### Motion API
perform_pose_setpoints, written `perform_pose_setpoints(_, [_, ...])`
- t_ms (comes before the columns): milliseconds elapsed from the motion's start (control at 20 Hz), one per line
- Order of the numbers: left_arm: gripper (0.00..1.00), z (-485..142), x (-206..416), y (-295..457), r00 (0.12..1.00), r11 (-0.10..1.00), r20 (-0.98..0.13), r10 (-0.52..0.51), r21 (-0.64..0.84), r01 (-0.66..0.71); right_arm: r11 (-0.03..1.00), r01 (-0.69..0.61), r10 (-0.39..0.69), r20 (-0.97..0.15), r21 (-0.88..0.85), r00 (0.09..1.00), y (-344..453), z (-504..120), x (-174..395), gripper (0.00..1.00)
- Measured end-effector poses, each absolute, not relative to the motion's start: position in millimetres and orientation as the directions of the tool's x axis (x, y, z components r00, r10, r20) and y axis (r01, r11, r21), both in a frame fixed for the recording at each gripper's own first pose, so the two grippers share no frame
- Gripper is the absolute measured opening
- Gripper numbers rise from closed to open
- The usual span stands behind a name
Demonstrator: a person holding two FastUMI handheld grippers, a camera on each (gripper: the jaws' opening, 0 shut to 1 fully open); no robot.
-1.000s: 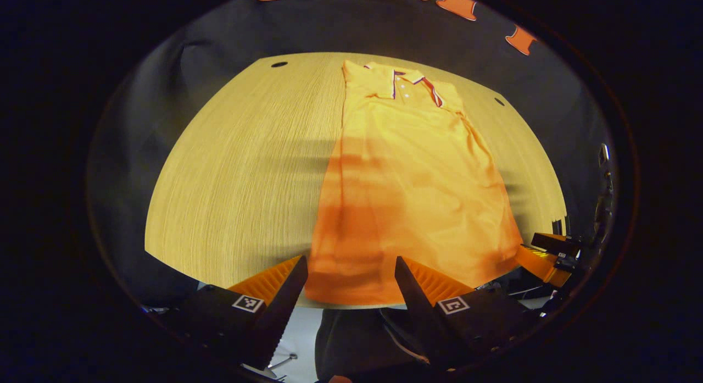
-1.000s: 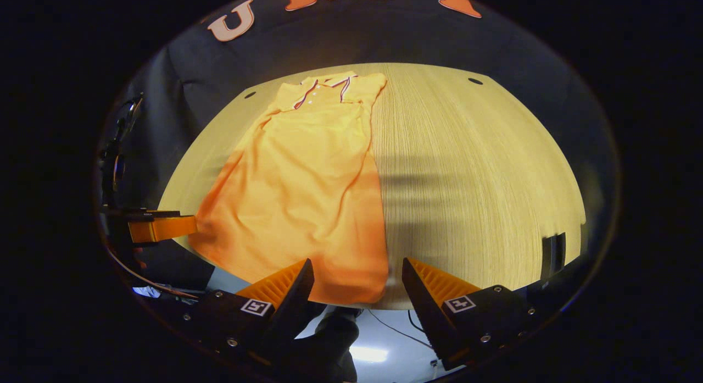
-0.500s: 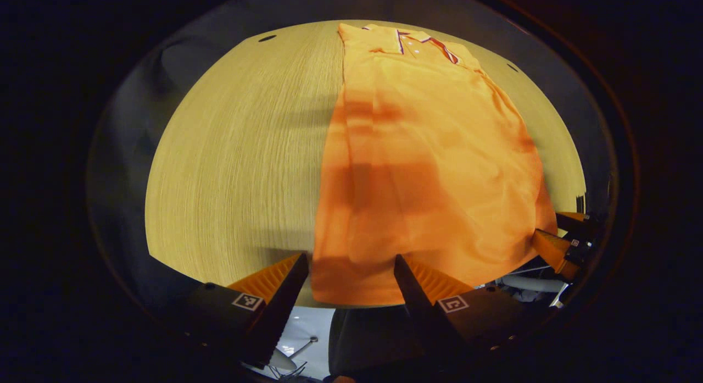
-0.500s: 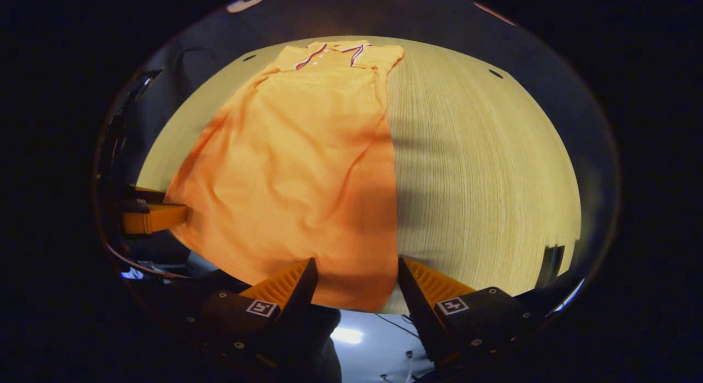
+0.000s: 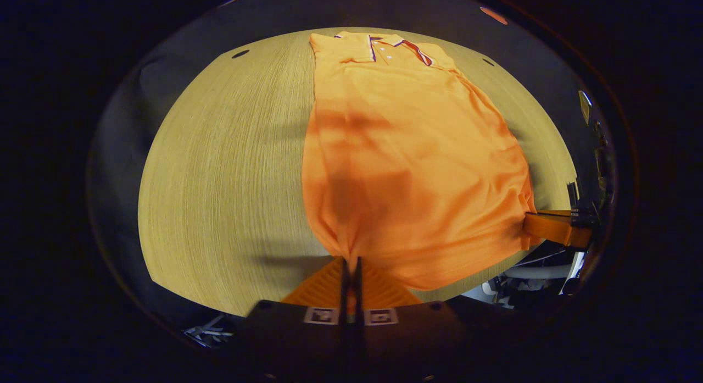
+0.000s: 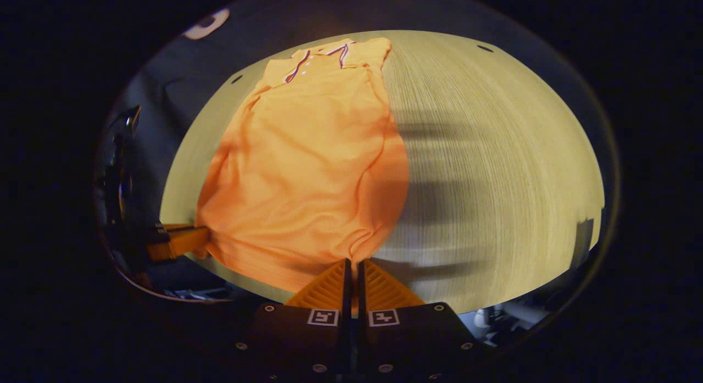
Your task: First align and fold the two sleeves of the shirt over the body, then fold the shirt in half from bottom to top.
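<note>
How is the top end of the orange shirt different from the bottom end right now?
The collar end of the polo shirt lies flat on the wooden table; the hem end is gathered and pulled into puckers. The collar end has striped trim and buttons; the hem end is plain. The left hand-held gripper and right hand-held gripper pinch the hem corners, nothing holds the collar end. Both are orange.

Pale wood-grain table with a curved near edge, lit warmly from above and crossed by soft banded shadows. Small dark round holes set near the far corners of the top, one toward each side. Behind it, dark cloth wall hanging in loose folds; below the near edge, a paler patch, possibly a light floor with clutter and cables, too dim and blurred to make out.
</note>
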State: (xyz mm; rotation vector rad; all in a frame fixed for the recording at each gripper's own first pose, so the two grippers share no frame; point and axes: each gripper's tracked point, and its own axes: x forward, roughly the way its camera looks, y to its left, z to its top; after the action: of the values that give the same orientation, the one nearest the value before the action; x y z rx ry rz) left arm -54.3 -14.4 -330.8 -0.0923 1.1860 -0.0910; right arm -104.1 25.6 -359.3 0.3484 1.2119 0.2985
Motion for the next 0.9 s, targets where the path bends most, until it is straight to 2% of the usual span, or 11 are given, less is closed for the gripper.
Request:
perform_pose_setpoints(50, [0.01,-326.8,-55.7,-17.8,0.363,0.987,-0.919,-0.155,-0.155,0.030,0.897,-0.049,0.430,-0.844,0.439,0.320,27.6,-355.8,-106.1,0.06])
perform_pose_setpoints(300, [0.01,-300.7,-34.0,-15.7,0.442,0.982,-0.877,-0.186,-0.179,0.058,0.757,-0.048,0.594,-0.656,0.651,0.465,51.1,-309.6,-77.4,0.04])
perform_pose_setpoints(600, [0.02,-268.9,4.0,-21.1,0.525,0.977,-0.825,-0.209,-0.194,0.084,0.713,-0.097,0.621,-0.562,0.695,0.547,48.5,-274.1,-45.2,0.03])
perform_pose_setpoints(900, [0.01,-235.5,54.2,-14.9,0.592,0.974,-0.775,-0.221,-0.211,0.087,0.738,-0.081,0.571,-0.556,0.670,0.604,29.5,-253.0,1.8,0.03])
